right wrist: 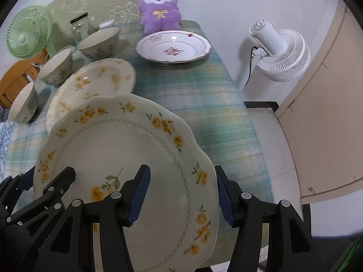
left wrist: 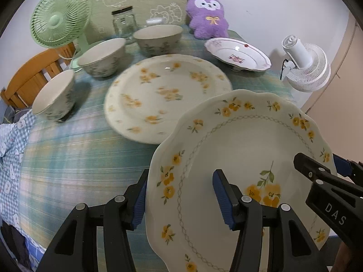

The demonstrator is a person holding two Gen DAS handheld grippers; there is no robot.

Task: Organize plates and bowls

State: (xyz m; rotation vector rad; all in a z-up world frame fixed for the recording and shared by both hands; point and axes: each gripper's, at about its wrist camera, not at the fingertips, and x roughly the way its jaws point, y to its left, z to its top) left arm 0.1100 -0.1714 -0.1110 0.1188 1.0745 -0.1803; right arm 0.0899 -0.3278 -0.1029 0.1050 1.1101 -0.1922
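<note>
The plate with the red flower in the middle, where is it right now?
The red-flowered plate sits at the far right of the table, just in front of the purple plush toy; the white fan stands off the table edge to its right.

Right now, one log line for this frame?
phase: carrying | left gripper: shut on scalloped plate | right gripper: shut on same plate | likely target: flowered plate on table | bowls: untouched

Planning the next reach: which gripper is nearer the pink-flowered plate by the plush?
Right. The right gripper is on the held plate's edge facing the pink-flowered plate; the left gripper grips the opposite edge.
</note>
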